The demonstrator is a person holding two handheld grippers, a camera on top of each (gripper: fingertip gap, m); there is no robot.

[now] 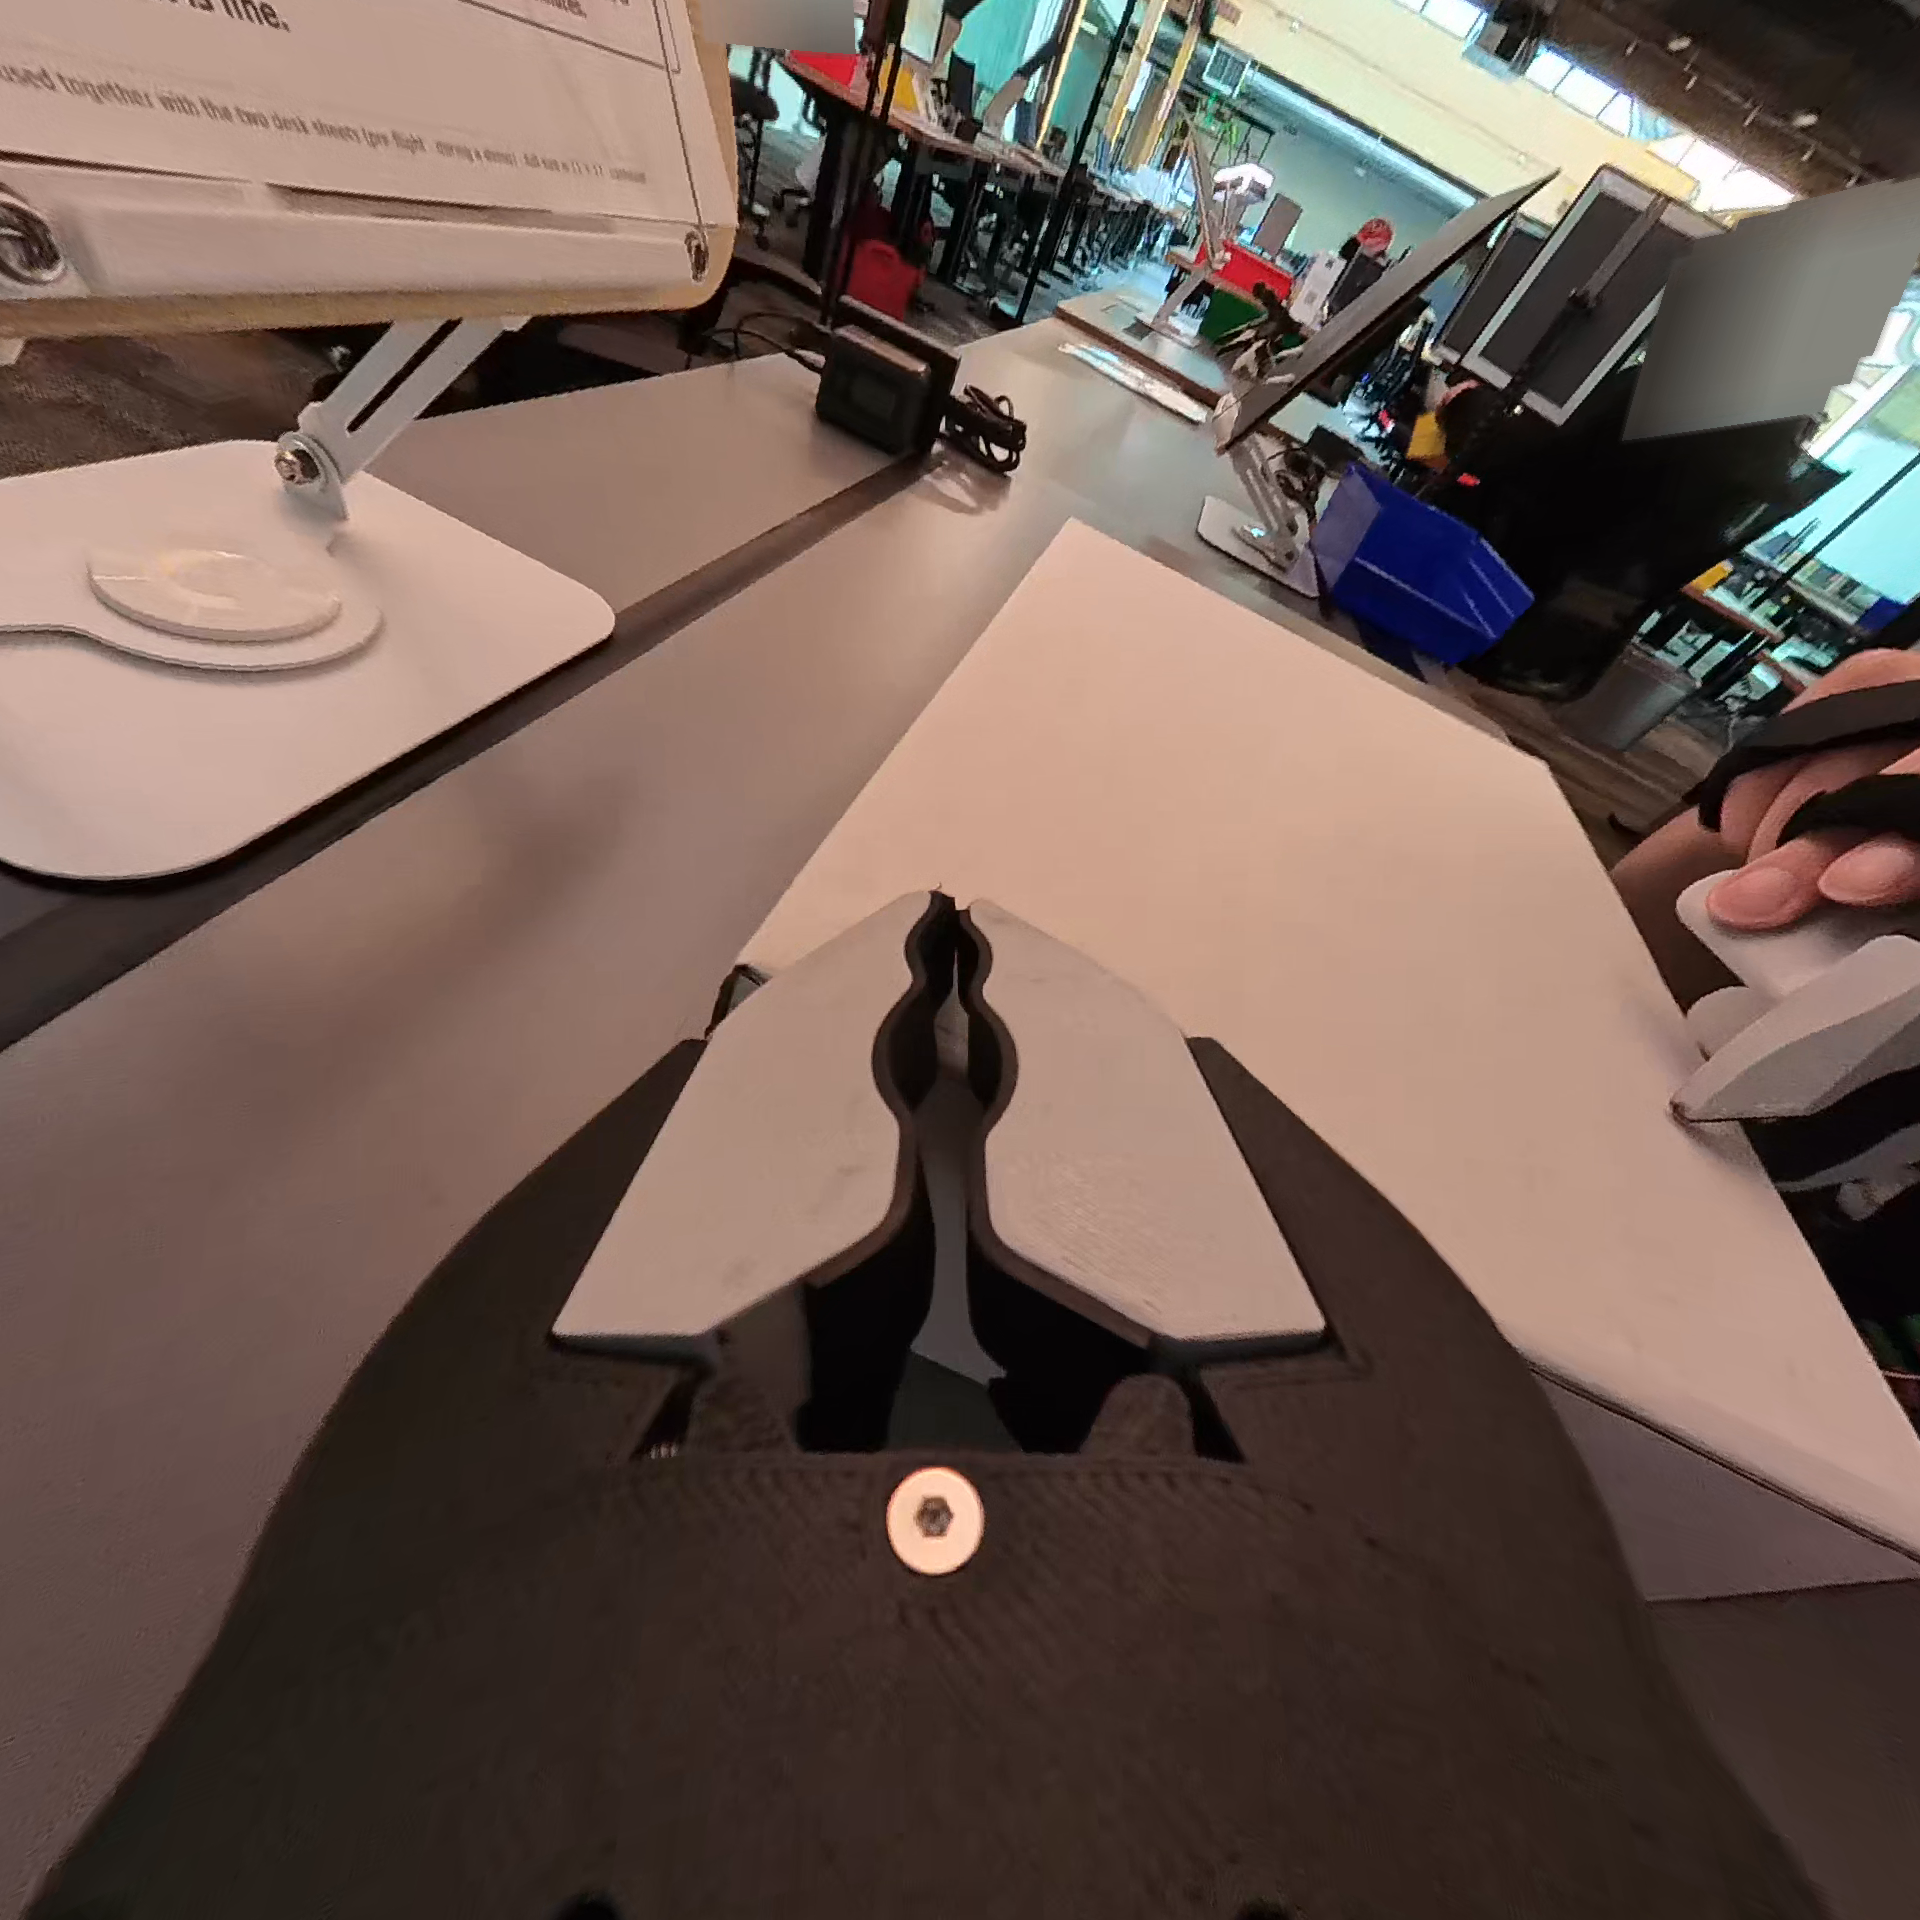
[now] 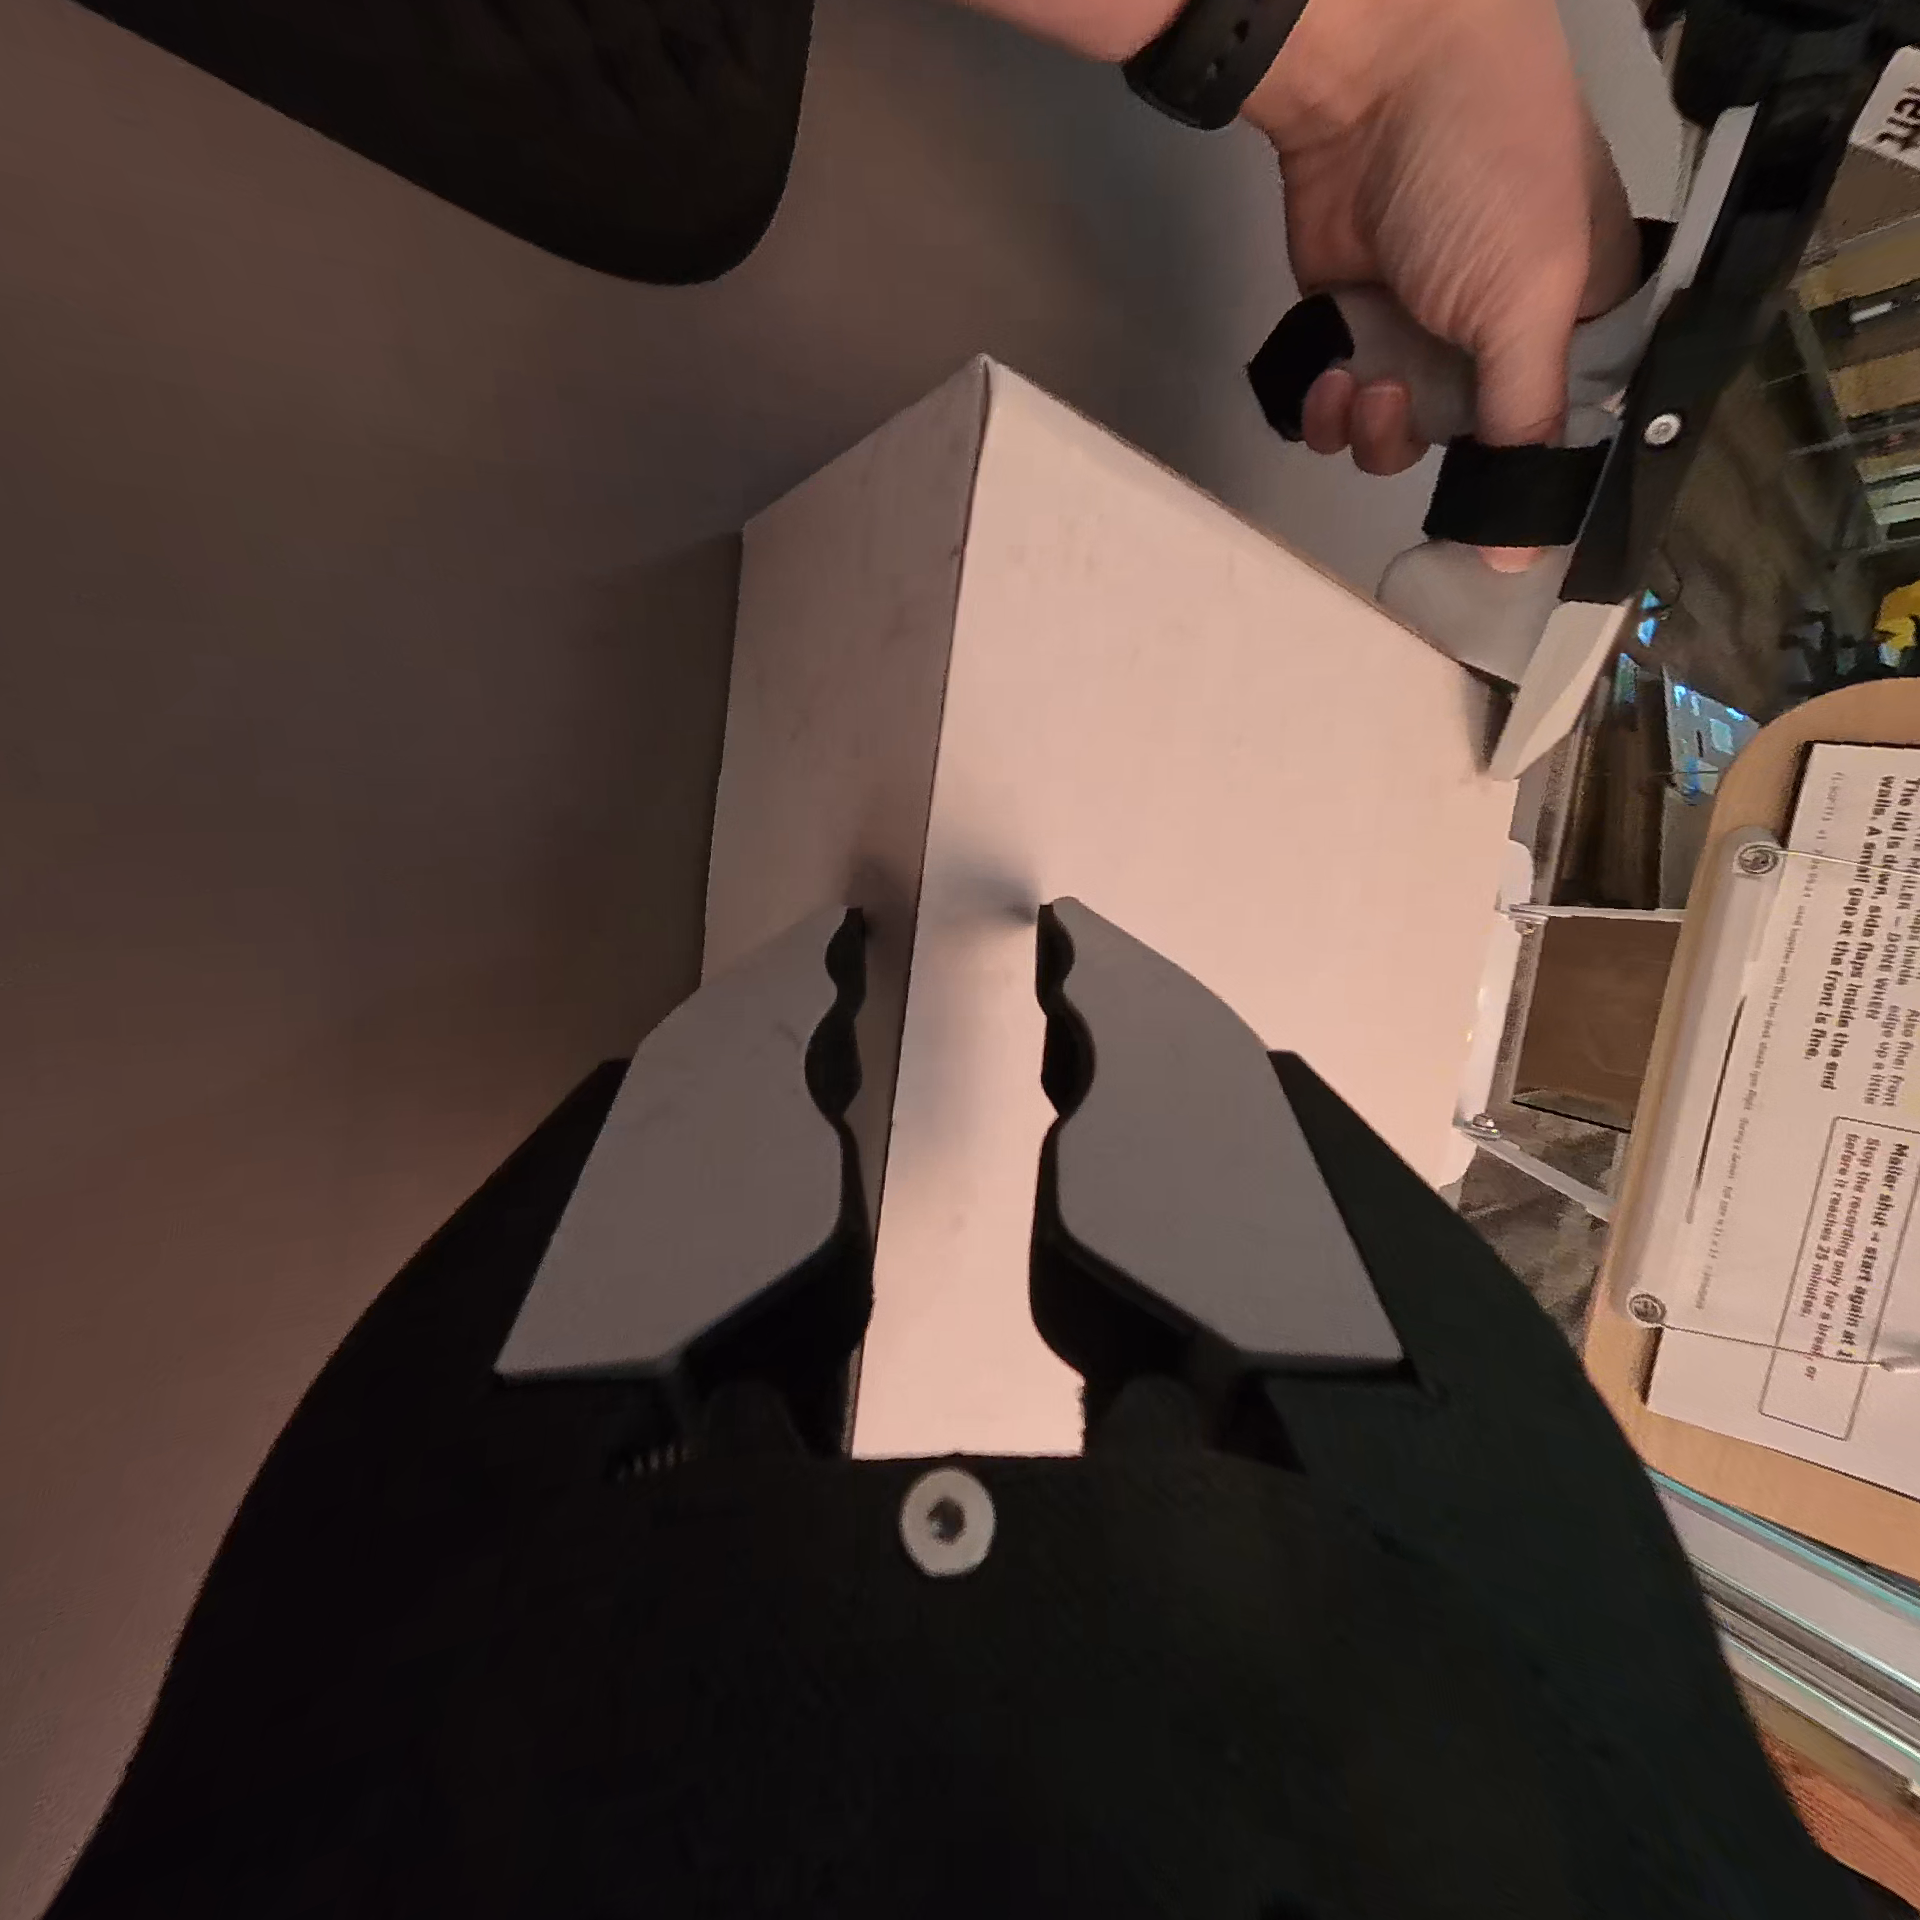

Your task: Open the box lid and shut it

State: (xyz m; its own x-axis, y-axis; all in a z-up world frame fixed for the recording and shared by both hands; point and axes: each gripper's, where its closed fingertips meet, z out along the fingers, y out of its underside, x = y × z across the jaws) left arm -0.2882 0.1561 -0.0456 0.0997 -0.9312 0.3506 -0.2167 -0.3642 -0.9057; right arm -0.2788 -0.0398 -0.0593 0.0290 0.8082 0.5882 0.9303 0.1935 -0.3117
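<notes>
A white cardboard box lies on the grey table with its lid down flat. My left gripper is shut, its tips at the lid's left edge; nothing shows between the fingers. My right gripper is open and straddles the box's long edge, one finger over the side face, the other over the top face. The right gripper also shows in the left wrist view, resting at the lid's right edge with a hand on it. The left gripper's fingertip shows at the box's far edge in the right wrist view.
A white tilting stand carries a wooden board with a printed sheet to the left of the box. A small black device with a cable sits at the table's back. A blue bin lies beyond the box.
</notes>
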